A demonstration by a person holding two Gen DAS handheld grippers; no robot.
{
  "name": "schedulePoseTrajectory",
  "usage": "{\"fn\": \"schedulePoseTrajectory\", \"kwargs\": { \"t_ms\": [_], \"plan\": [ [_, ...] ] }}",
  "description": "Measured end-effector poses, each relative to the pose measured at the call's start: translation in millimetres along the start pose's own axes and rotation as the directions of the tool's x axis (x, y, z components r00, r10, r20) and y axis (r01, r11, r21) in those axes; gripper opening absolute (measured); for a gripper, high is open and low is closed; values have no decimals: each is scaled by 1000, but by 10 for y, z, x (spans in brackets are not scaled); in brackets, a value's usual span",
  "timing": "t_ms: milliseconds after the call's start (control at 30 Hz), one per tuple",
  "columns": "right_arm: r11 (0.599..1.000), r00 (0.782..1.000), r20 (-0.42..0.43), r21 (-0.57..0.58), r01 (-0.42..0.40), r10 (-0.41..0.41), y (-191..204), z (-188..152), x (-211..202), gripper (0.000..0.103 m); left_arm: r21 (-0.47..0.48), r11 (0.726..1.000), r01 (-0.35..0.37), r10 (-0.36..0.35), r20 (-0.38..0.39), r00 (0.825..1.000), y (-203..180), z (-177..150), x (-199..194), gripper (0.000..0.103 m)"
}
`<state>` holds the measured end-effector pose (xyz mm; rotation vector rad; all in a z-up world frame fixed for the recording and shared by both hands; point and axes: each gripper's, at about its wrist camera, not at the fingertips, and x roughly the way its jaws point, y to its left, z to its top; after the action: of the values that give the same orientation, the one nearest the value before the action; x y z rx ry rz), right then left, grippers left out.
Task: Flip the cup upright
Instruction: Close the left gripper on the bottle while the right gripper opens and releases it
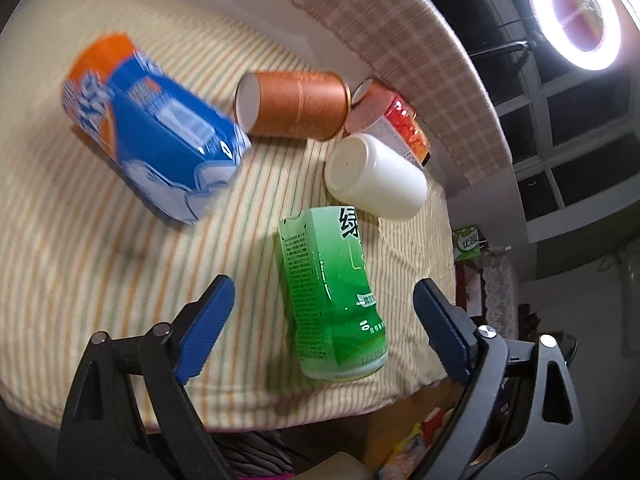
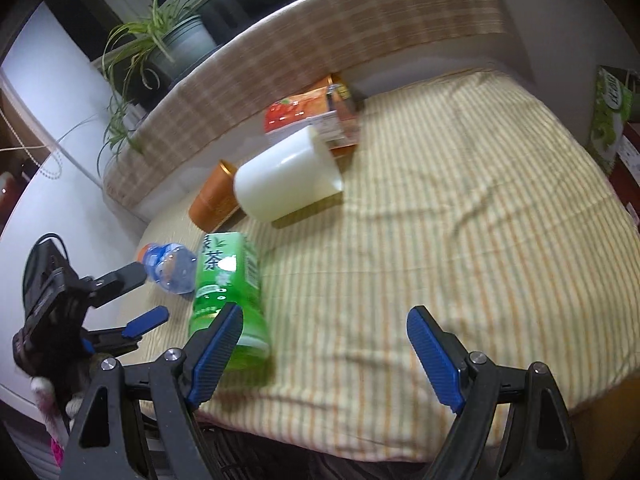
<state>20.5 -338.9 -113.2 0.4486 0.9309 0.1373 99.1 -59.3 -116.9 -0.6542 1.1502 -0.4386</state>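
On the striped yellow cloth-covered table [image 2: 460,200], among toppled bottles, the plain white plastic cup [image 2: 286,176] lies on its side, just beside the red-labelled bottle [image 2: 316,114]. Both the right gripper [image 2: 325,350] and left gripper [image 1: 324,326] hang spread wide, holding nothing. This looks like the approach; next, one gripper must straddle the cup's wall.

A cloth with thin orange and green stripes [image 2: 460,216] covers the desk. Along its far edge runs a band of beige checked fabric [image 2: 360,28], with a pale wall [image 2: 52,152] behind. A spider plant in a grey pot [image 2: 176,40] stands beyond it on the left. On the other side a lit ring light [image 1: 580,12] glares before dark, grid-paned windows [image 1: 576,120].
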Motion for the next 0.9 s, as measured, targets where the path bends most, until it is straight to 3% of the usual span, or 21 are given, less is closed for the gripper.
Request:
{"fn": "schedulePoseTrajectory", "kwargs": {
  "t_ms": [500, 800, 900],
  "plan": [
    [1000, 1000, 5, 26, 18, -18, -164, -60, -28, 86, -61, 998, 1, -4, -57, 998, 54, 125, 414, 81],
    [998, 999, 1, 46, 32, -32, -268, -64, -17, 86, -42, 999, -4, 0, -89, 996, 21, 137, 556, 64],
    [998, 999, 0, 52, 38, -38, -289, -60, -16, 86, -40, 999, -1, -2, -96, 995, 20, 137, 585, 62]
  ]
}}
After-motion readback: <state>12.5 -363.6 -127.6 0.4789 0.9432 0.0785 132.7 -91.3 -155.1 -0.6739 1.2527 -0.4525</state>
